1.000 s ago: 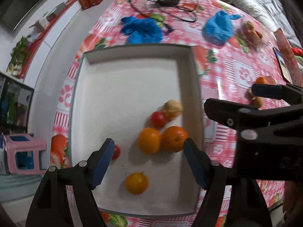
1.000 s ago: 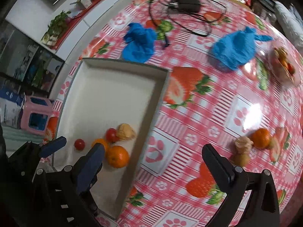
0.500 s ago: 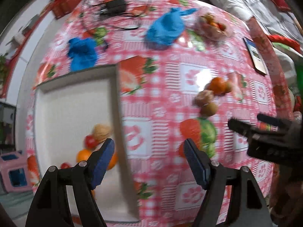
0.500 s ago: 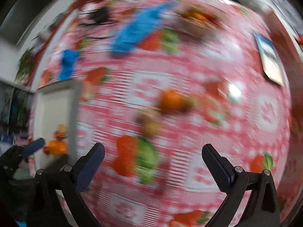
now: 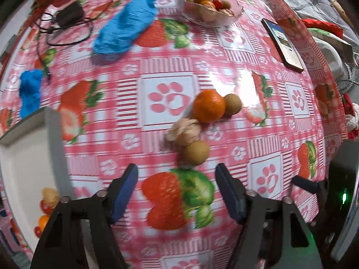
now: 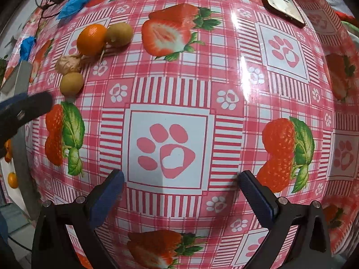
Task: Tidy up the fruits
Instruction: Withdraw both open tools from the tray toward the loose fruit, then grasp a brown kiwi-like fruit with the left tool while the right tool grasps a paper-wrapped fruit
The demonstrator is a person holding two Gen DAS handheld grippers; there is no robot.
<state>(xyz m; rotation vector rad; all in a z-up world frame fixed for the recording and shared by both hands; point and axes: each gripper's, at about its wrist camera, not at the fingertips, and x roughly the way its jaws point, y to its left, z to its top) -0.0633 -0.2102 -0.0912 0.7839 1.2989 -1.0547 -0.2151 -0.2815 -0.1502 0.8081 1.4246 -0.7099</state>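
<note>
Your table (image 5: 170, 51) carries the white tray (image 5: 27, 168) at far left, some fruit already inside. Your left claw (image 5: 177, 186), jaws just narrowed yet gaping and empty, hangs just short of four loose fruits: orange (image 5: 208, 108), husked fruit (image 5: 185, 132), two brown balls. Your right claw (image 6: 179, 190) gapes over bare cloth.

White tray (image 5: 53, 148) cut off at left edge, its fruits (image 5: 48, 199) half hidden.

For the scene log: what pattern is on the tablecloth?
Pink-and-white check tablecloth printed with strawberries and paw prints; clearest in the right wrist view.
</note>
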